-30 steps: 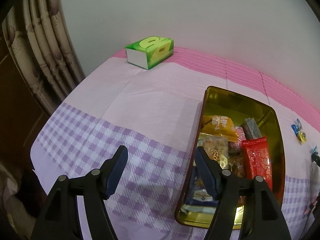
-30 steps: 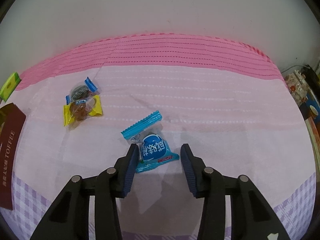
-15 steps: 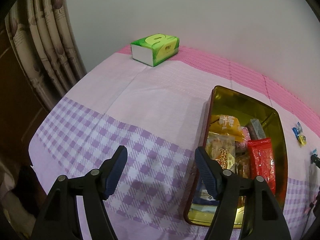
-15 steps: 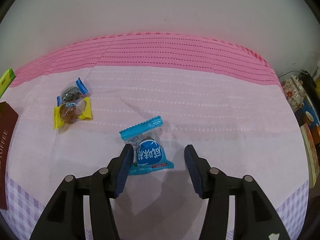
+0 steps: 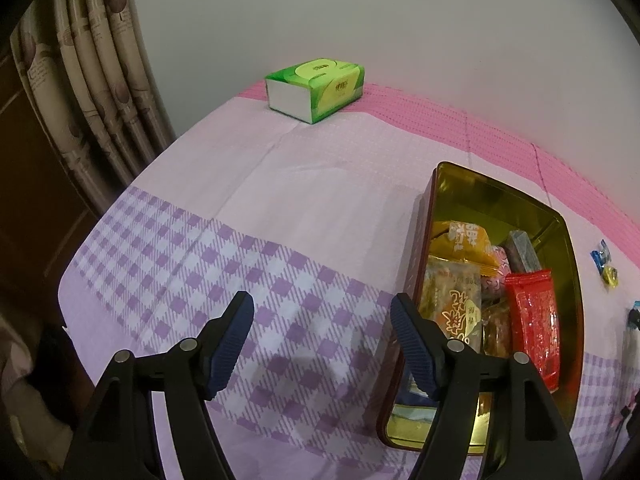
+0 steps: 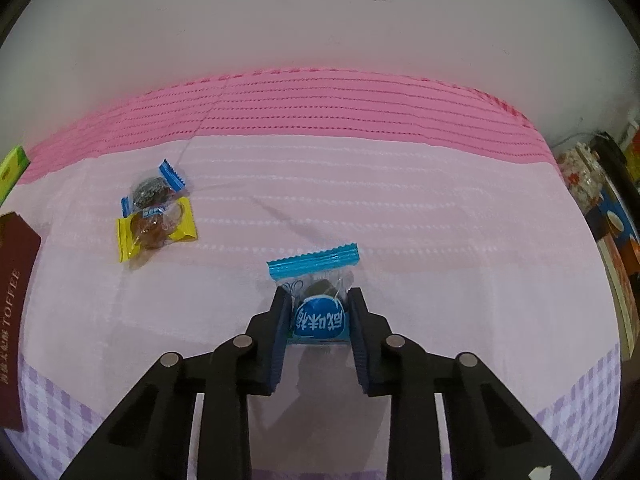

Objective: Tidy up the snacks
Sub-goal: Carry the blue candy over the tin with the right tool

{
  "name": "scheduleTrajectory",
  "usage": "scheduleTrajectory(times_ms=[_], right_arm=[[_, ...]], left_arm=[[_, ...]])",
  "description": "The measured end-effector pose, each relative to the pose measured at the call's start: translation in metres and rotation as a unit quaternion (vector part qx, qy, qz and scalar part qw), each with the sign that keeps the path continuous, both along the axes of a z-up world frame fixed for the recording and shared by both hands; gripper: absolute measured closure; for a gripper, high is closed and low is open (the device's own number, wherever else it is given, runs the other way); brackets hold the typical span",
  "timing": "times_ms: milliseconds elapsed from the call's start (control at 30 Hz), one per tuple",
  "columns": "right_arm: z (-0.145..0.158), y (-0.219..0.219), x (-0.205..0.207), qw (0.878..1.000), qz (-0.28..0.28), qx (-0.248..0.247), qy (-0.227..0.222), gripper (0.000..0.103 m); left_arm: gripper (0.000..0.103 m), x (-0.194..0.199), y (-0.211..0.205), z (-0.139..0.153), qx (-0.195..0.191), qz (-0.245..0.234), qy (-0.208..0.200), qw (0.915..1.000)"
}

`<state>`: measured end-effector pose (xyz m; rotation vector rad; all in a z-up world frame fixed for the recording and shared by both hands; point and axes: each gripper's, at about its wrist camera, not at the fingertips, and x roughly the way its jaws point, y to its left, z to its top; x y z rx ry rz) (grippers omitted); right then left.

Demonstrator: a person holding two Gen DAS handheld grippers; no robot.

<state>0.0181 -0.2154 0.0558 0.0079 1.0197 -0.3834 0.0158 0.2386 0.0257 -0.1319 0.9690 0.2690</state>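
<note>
In the right wrist view my right gripper (image 6: 319, 302) is shut on a blue-wrapped candy (image 6: 318, 316), pinching its sides just above the pink cloth. A blue-ended candy (image 6: 154, 190) and a yellow-wrapped candy (image 6: 156, 230) lie together to the left. In the left wrist view my left gripper (image 5: 322, 312) is open and empty above the checked cloth, just left of the gold tin (image 5: 480, 192), which holds several snack packets, among them a red packet (image 5: 534, 320). Two small candies (image 5: 606, 266) lie right of the tin.
A green tissue box (image 5: 316, 90) stands at the far edge by the wall. A curtain (image 5: 92, 80) hangs at the left. The tin's maroon side (image 6: 14, 312) shows at the left of the right wrist view. Cluttered items (image 6: 608, 208) stand beyond the table's right edge.
My right gripper has closed on the blue-wrapped candy, which now sits straight between the fingers. My left gripper has drifted left, away from the tin, still open.
</note>
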Motion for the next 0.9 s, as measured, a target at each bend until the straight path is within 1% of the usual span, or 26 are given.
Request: scheduleTrajectory(times_ms=[133,233,367,500,700,800,900], right_arm=[[0.008,0.006,-0.005,1.000,-0.005,0.008,-0.011,0.078],[0.014,0.017,-0.006,1.000,0.004,0.017,-0.016,0.078],[0.022,0.046,-0.006,0.998,0.034,0.040,-0.023,0.078],[0.032,0.090,-0.004,0.994,0.081,0.063,-0.031,0.078],[0.048,0.167,-0.001,0.981,0.167,0.093,-0.036,0.078],[0.050,0.209,-0.002,0.970,0.213,0.109,-0.034,0.078],[0.047,0.248,-0.002,0.959,0.255,0.122,-0.020,0.078]], left_arm=[[0.030,-0.001,0.003,-0.001,-0.002,0.006,-0.001,1.0000],[0.029,-0.001,0.005,-0.002,-0.004,0.013,0.000,0.9999],[0.029,-0.002,0.006,-0.002,0.004,0.018,0.000,0.9998],[0.028,-0.002,0.008,0.001,0.000,0.020,0.000,0.9998],[0.028,-0.003,0.015,0.005,-0.013,0.035,-0.002,0.9993],[0.028,-0.004,0.017,0.007,-0.022,0.039,-0.002,0.9990],[0.028,-0.004,0.019,0.009,-0.024,0.041,-0.001,0.9989]])
